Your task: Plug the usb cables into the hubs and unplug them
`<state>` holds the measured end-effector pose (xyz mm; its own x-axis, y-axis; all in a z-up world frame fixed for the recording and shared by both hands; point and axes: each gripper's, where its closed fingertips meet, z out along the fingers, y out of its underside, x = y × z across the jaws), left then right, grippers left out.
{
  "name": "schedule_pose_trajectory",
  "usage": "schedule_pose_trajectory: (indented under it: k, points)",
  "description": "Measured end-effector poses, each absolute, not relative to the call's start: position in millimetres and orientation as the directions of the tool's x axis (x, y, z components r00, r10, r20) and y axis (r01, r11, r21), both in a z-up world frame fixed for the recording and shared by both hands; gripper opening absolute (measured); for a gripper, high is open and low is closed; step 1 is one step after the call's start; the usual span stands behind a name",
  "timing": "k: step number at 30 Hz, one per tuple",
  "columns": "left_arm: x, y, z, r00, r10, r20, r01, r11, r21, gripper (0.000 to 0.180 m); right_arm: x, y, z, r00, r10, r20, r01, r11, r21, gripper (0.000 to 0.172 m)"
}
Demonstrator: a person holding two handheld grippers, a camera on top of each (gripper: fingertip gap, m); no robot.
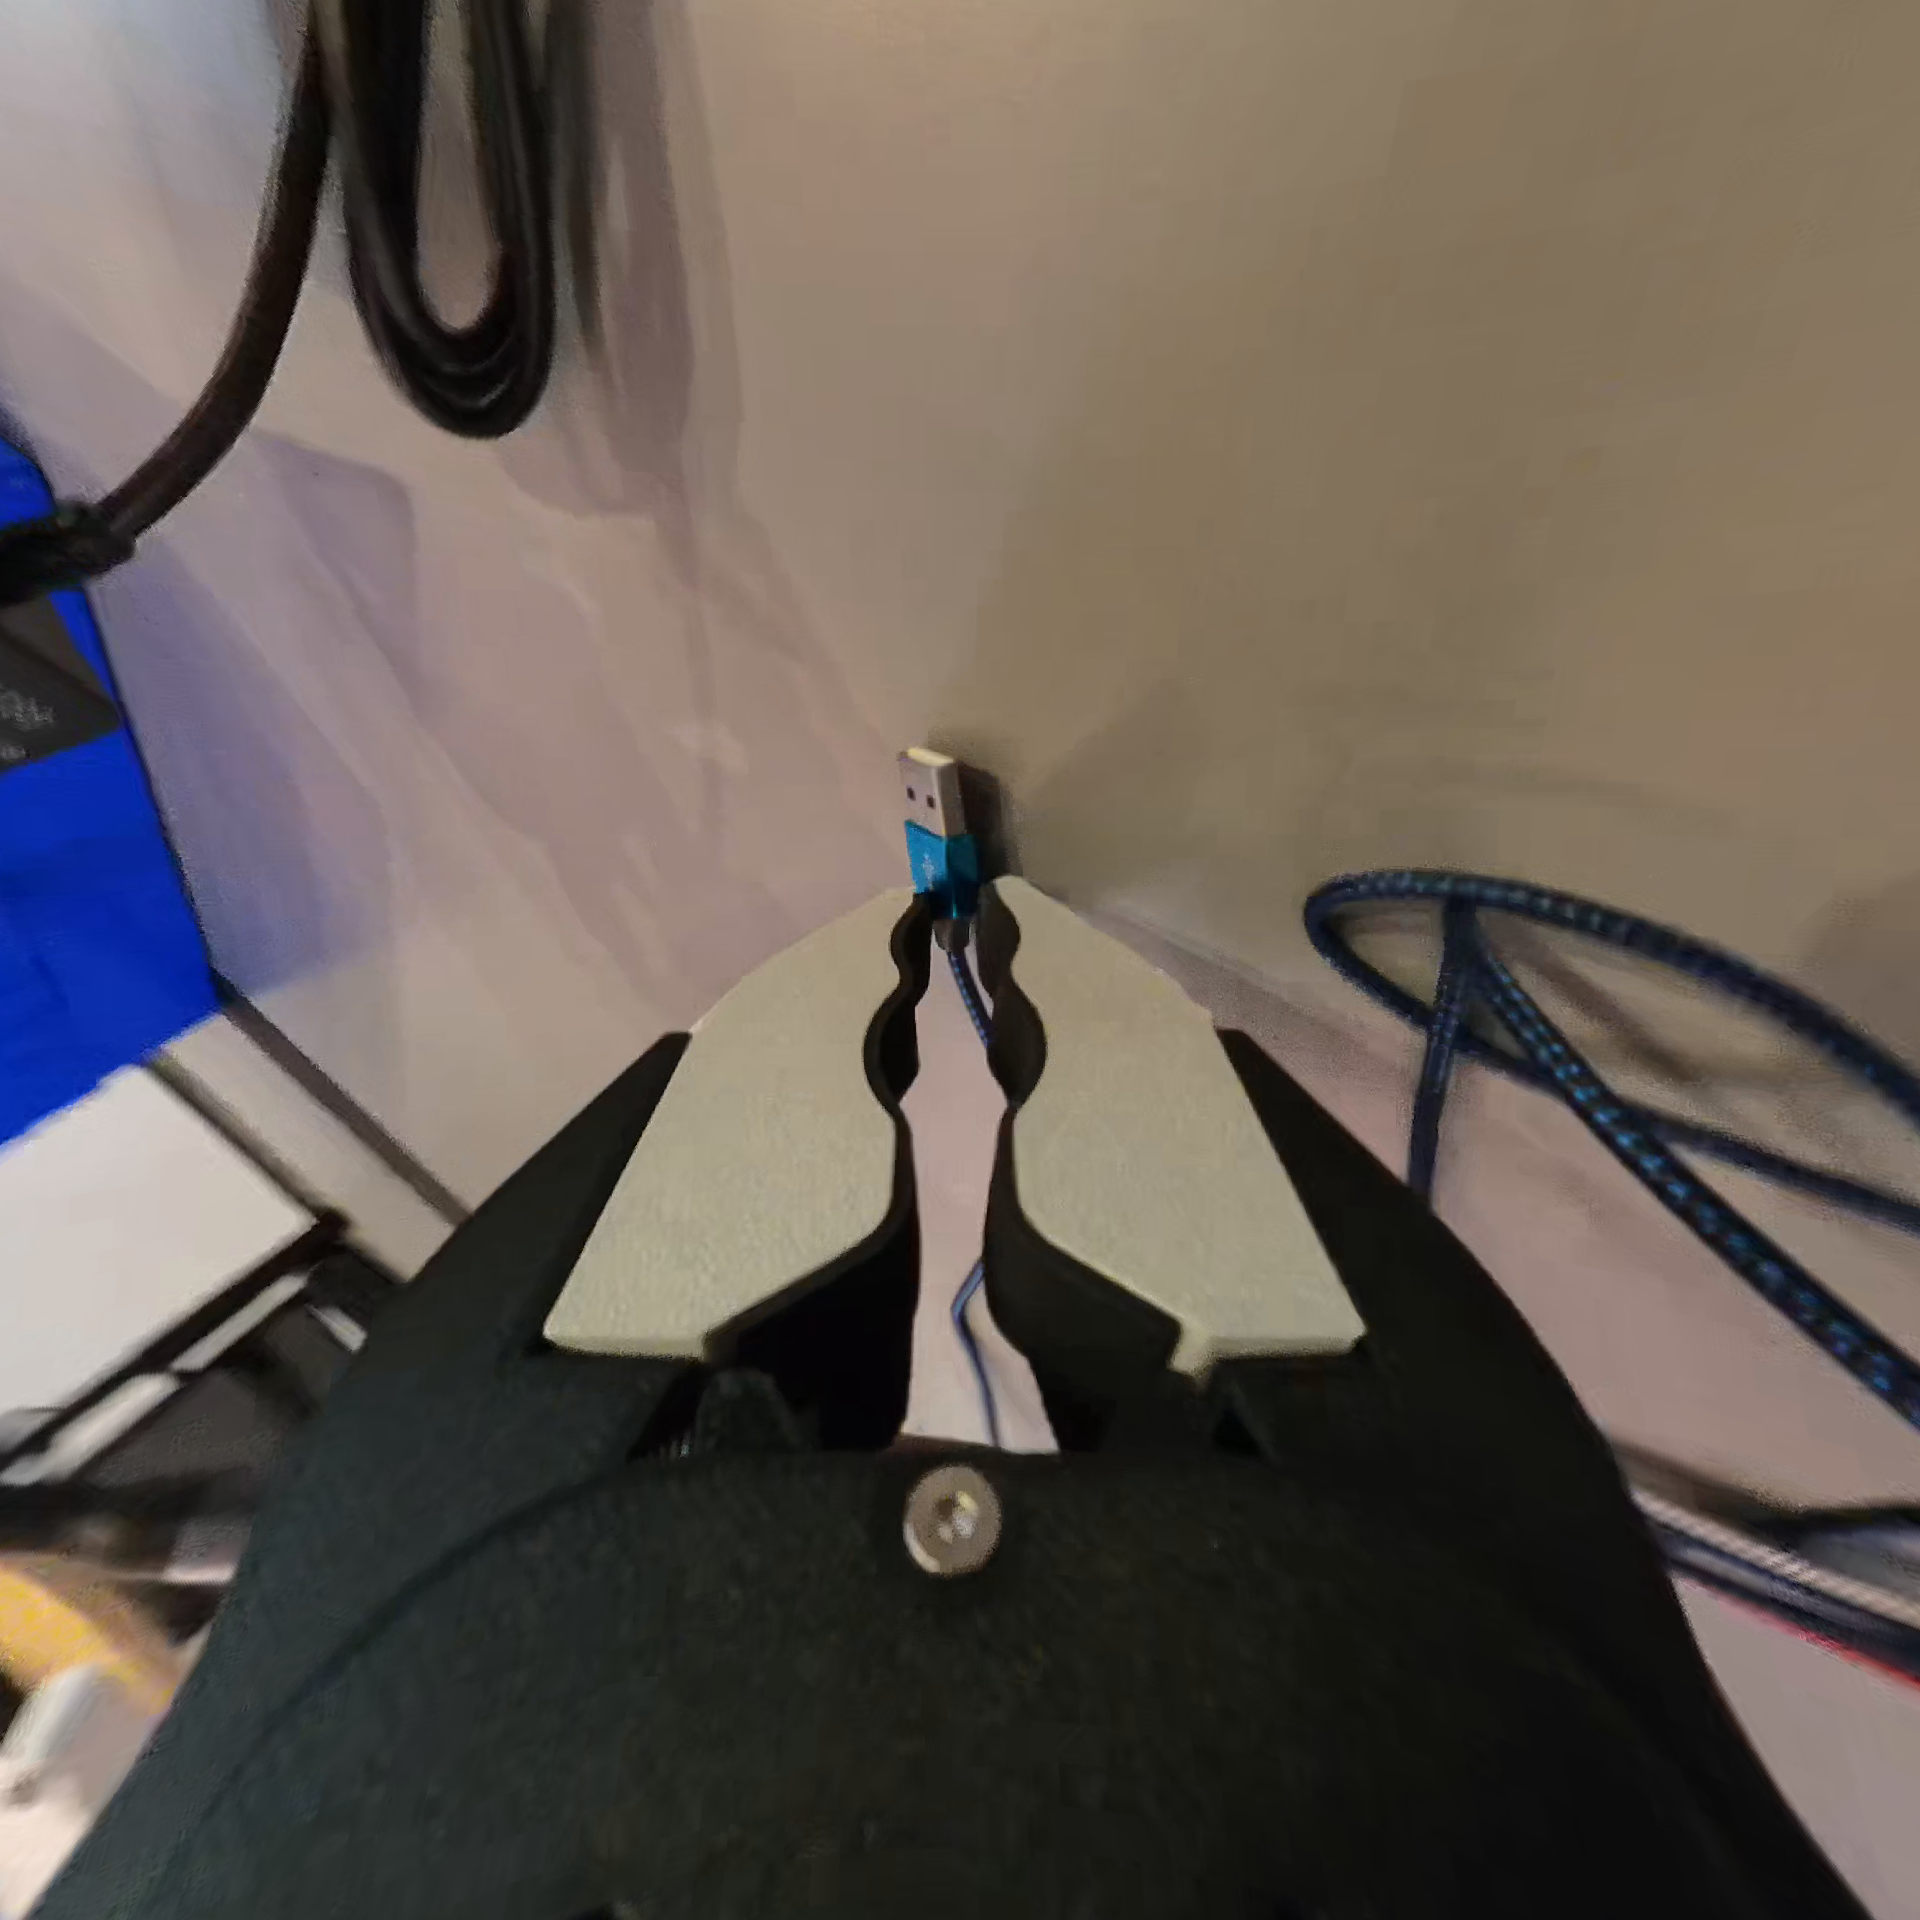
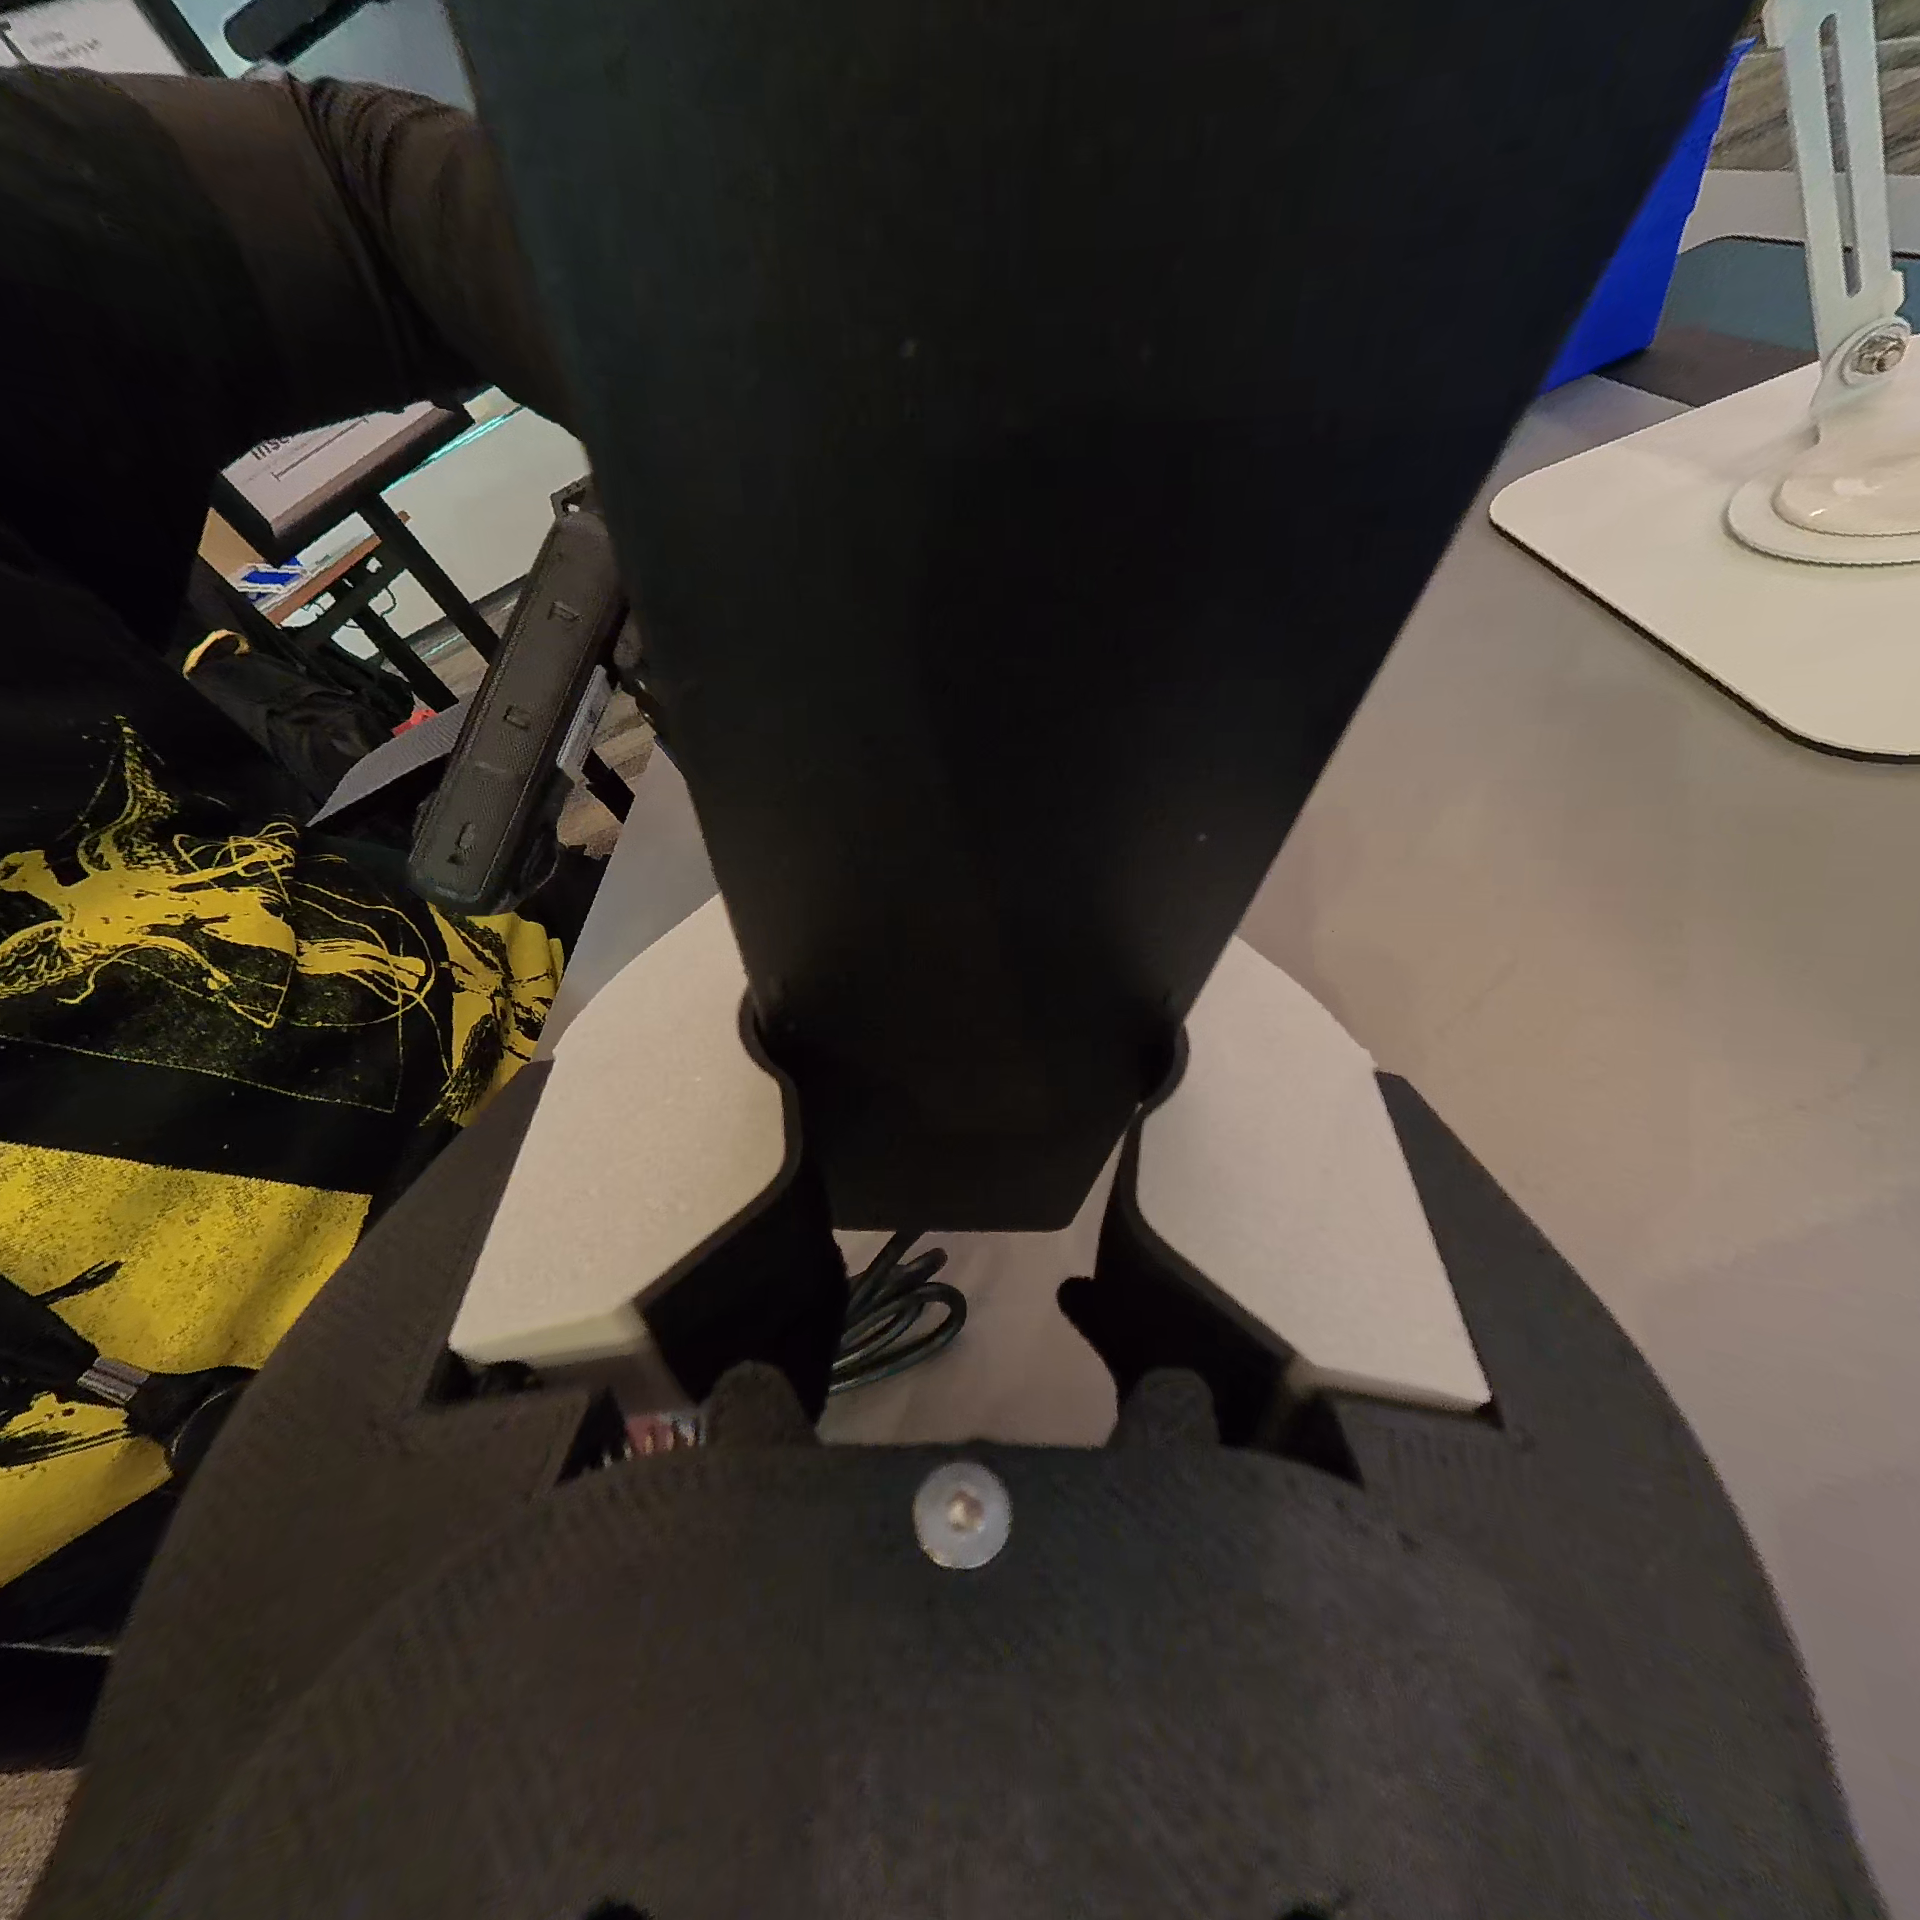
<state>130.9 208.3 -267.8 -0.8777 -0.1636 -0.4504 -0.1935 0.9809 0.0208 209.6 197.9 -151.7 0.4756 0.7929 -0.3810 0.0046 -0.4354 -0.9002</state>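
In the left wrist view my left gripper (image 1: 951,899) is shut on a blue USB plug (image 1: 932,821). The fingertips (image 1: 831,966) pinch its blue housing. Its silver metal end points forward, away from me, above the pale table (image 1: 1247,520). The plug's blue braided cable (image 1: 1558,1039) runs back between the fingers and loops on the table to the right. In the right wrist view my right gripper (image 2: 961,1039) is shut on a wide black hub (image 2: 987,623). Both fingers (image 2: 665,1091) press its narrow lower end, and its body fills the view's middle.
A coiled black cable (image 1: 447,260) lies at the far left, with a blue object (image 1: 73,831) below it. A white stand on a flat base (image 2: 1662,582) sits right on the grey table (image 2: 1558,987). A slim black device (image 2: 509,717) and a person's black-and-yellow shirt (image 2: 208,1039) are on the left. Left tips to right tips: about 15 centimetres.
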Motion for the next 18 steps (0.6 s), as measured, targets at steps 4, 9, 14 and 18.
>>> schedule_pose_trajectory:
  k: [4,9,14,18]
  points:
    - [135.1,209.0,-263.7,-0.813,-0.367,-0.452,-0.357,0.927,-0.111,0.006,213.4,198.8,-149.5,0.48,0.787,-0.387,-0.014,-0.434,-0.901,0.064]
    - [140.3,210.8,-239.7,-0.663,-0.588,-0.463,-0.528,0.806,-0.267,0.006,214.9,201.3,-149.3,0.486,0.782,-0.39,-0.03,-0.43,-0.902,0.064]
    - [131.5,224.8,-231.3,-0.569,-0.685,-0.455,-0.638,0.717,-0.28,0.006,212.6,202.8,-155.1,0.488,0.778,-0.396,-0.024,-0.442,-0.897,0.064]
    - [125.3,230.4,-197.3,-0.488,-0.721,-0.492,-0.677,0.668,-0.308,0.006,215.1,206.0,-152.9,0.504,0.773,-0.386,-0.041,-0.425,-0.904,0.064]
